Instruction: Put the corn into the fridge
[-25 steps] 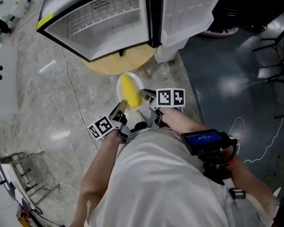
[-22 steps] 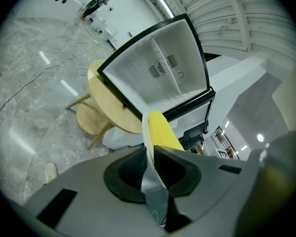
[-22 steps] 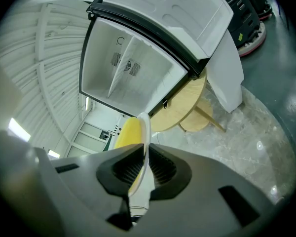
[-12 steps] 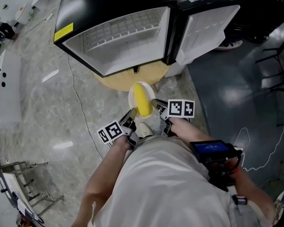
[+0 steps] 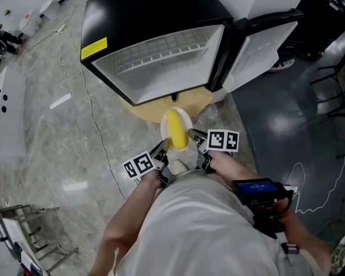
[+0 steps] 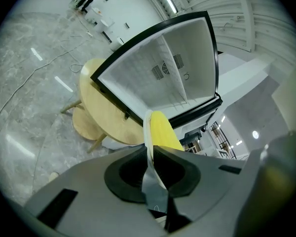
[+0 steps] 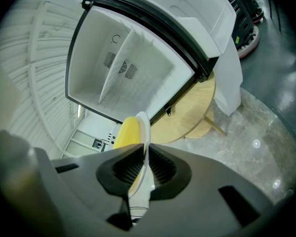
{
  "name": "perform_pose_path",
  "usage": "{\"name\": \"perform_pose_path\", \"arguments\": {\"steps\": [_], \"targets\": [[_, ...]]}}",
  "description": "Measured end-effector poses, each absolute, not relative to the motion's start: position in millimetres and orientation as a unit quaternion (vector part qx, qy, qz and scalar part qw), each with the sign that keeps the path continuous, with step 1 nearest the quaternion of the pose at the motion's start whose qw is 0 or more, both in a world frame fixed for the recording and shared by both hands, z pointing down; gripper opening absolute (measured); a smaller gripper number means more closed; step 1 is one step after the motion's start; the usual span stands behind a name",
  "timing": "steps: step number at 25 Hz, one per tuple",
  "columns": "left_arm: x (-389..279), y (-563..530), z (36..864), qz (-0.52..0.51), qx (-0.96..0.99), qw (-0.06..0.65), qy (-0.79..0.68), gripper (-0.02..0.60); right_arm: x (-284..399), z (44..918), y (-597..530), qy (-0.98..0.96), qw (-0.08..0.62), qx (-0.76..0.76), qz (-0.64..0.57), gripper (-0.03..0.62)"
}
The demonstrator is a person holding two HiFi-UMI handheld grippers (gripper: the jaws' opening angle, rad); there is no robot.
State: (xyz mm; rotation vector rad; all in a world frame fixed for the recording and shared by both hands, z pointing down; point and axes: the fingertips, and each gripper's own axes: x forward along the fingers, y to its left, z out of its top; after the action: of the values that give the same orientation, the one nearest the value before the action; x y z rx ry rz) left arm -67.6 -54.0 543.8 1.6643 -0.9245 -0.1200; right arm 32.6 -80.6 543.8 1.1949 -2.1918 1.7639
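Note:
A yellow corn cob (image 5: 176, 129) lies on a white plate (image 5: 184, 117) that I hold in the air between both grippers. My left gripper (image 5: 163, 148) is shut on the plate's left rim (image 6: 148, 132), with the corn (image 6: 164, 131) just beyond the jaws. My right gripper (image 5: 194, 135) is shut on the right rim (image 7: 143, 132), the corn (image 7: 127, 132) showing beside it. The small black fridge (image 5: 155, 16) stands ahead with its door (image 5: 261, 45) swung open to the right. Its white inside (image 5: 161, 62) has a wire shelf (image 5: 164, 52).
The fridge sits on a round wooden table (image 5: 161, 105) on a marbled grey floor. A cable (image 5: 89, 96) runs over the floor at the left. White furniture (image 5: 6, 108) stands at the left edge, and a black office chair (image 5: 339, 79) at the far right.
The plate with the corn, held by both grippers, has moved closer to the open fridge. The fridge now fills more of the head view. Both grips are unchanged.

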Motion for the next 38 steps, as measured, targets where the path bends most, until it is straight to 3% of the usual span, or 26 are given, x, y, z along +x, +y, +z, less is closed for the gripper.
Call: {"name": "perform_pose_path", "arguments": {"steps": [24,38], "targets": [[-106,-94,549,-0.055,0.698,0.564,-0.438,0.043,-9,549,-130,-0.737,0.084,0.365,0.562,0.035],[-95,-137,559,-0.057,0.67,0.566,-0.477,0.043,-2,560,-182,-0.748,0.125,0.328,0.563,0.035]]}}
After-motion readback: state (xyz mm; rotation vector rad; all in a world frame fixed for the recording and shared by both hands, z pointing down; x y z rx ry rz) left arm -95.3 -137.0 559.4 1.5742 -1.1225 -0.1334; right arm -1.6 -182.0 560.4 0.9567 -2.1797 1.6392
